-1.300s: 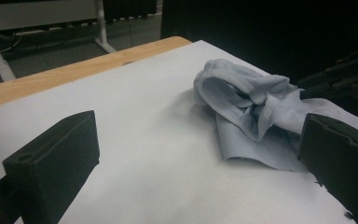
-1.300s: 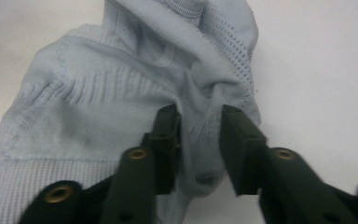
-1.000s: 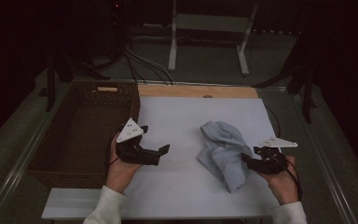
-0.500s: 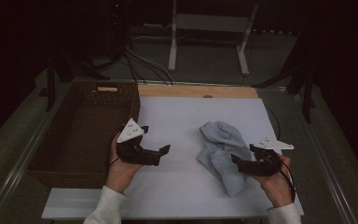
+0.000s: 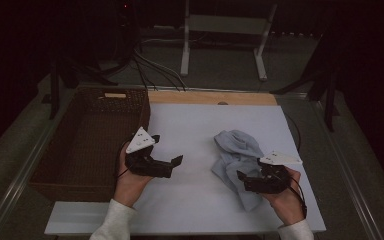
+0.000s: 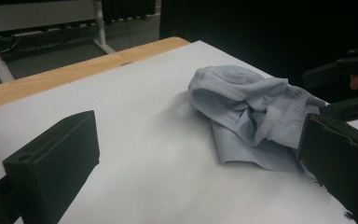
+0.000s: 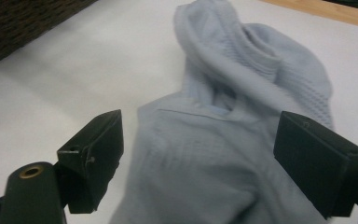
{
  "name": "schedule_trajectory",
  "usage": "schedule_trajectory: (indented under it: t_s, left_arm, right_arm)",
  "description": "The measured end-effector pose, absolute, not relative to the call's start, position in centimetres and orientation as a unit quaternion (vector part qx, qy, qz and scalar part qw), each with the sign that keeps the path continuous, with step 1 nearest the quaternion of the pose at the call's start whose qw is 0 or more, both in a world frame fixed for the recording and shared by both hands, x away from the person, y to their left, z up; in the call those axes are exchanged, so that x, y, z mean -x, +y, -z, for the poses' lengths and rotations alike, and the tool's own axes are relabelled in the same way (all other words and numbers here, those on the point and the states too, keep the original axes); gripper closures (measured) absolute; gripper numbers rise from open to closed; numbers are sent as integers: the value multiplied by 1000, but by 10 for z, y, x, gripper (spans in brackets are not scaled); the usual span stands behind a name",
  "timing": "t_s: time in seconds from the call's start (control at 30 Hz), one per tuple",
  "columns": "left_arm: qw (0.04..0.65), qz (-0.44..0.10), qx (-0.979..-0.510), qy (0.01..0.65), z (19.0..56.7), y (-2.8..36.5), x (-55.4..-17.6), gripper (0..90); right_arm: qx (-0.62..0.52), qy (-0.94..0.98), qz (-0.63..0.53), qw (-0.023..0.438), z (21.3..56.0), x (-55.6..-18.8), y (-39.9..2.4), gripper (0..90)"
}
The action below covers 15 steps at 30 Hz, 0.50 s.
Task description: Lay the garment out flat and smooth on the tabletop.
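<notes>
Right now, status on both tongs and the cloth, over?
Left tongs open, hanging over bare table, apart from the cloth. Right tongs just opened wide, cloth lying crumpled between the jaws, not pinched. Basket stands at left; nothing in the way.

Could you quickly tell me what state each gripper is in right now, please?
Left gripper: open, holding nothing, over the bare table.
Right gripper: open, jaws just widened, standing either side of the cloth without pressing on it.
</notes>
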<state>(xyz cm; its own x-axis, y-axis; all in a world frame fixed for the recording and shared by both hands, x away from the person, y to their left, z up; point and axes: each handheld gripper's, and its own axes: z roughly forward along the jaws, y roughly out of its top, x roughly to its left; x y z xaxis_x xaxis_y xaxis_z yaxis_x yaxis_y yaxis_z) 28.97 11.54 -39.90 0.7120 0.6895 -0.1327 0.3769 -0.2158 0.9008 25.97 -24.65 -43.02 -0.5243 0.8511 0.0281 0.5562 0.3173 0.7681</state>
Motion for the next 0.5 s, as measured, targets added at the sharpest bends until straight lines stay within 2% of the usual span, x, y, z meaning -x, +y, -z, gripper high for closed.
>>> schedule_trajectory:
  t_s: [0.5]
  left_arm:
    - [521,-149,-765,349,399,115,-290,0]
  right_arm:
    - [-412,818,-354,189,439,-251,-223,160]
